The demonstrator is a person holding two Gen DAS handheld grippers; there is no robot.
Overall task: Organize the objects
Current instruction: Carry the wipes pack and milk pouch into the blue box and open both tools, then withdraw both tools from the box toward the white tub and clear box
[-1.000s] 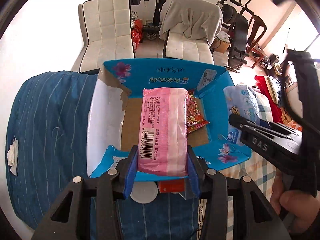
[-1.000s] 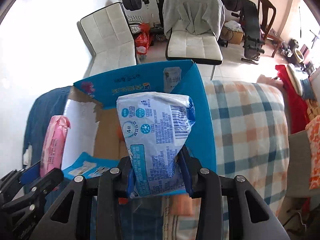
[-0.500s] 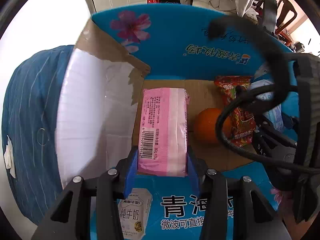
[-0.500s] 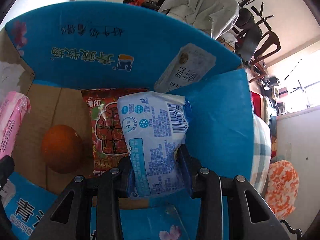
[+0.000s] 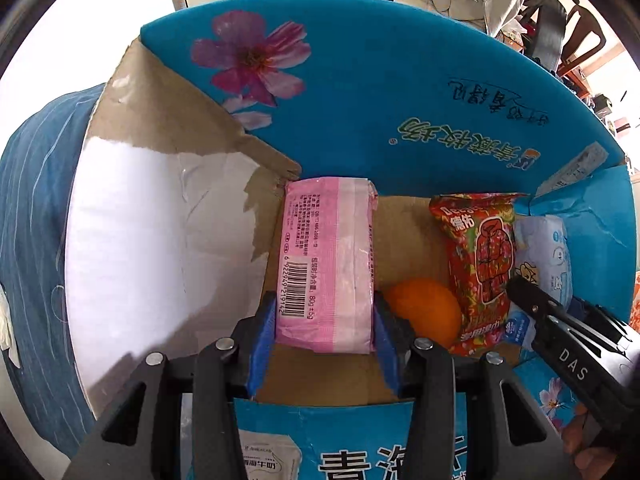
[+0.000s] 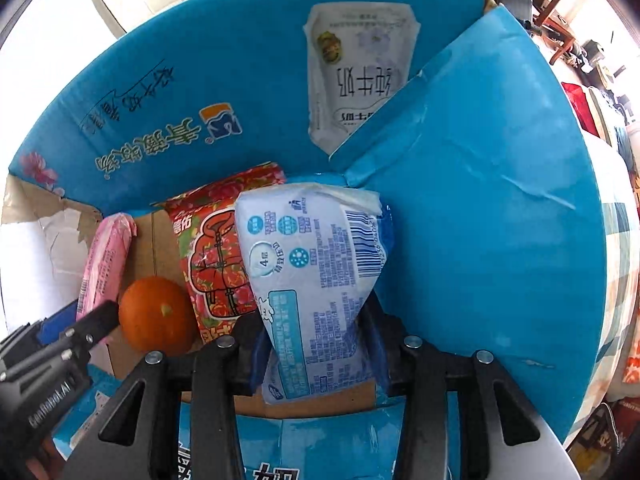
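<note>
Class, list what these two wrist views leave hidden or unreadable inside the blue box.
- Left wrist view: the pale blue packet is half hidden by the red snack bag and the right gripper.
- Right wrist view: the pink packet is seen edge-on, its label unreadable.
- Both views: the box floor beneath the items.

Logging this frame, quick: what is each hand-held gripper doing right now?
Left hand-held gripper: closed on the pink pack.
Right hand-held gripper: jaws opening, blue-and-white pack between them.
</note>
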